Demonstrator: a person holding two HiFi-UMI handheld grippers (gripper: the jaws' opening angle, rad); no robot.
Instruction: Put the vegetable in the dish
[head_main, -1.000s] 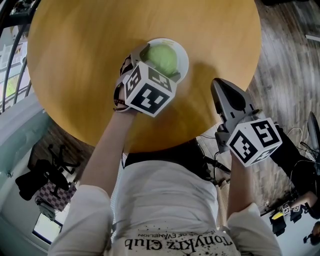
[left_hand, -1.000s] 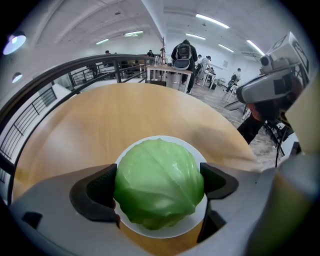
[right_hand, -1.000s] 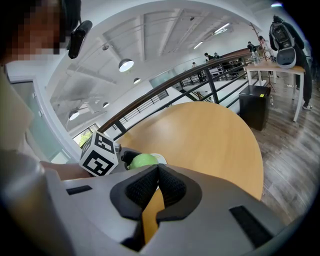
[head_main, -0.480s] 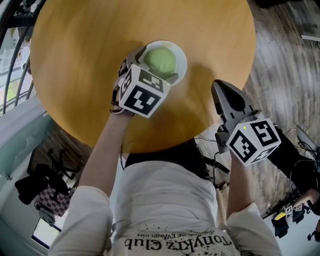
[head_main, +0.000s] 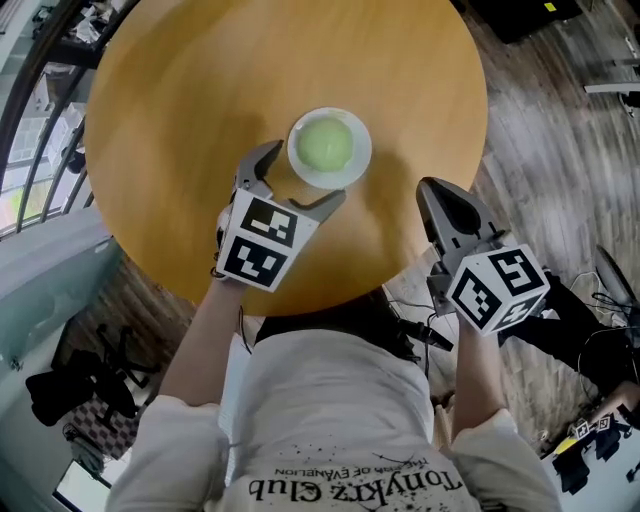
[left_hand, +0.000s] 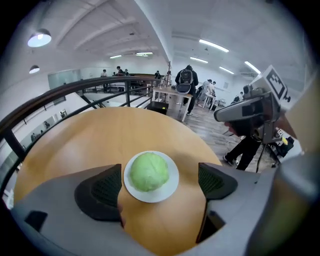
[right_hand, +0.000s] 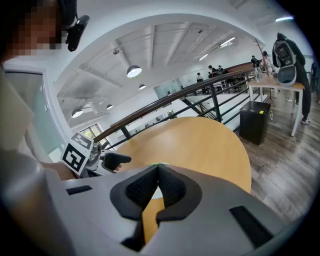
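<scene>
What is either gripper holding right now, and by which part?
Nothing. The left gripper is open, jaws apart and not touching the cabbage, which sits in the dish. The right gripper is shut on nothing.

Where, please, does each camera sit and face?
Head view: on the person's head, facing down at the round wooden table, white dish and green cabbage; both arms, left gripper, right gripper show.
Left gripper view: on that gripper, facing the dish past open jaws.
Right gripper view: on that gripper, facing across the table past shut jaws.
All share the table.
</scene>
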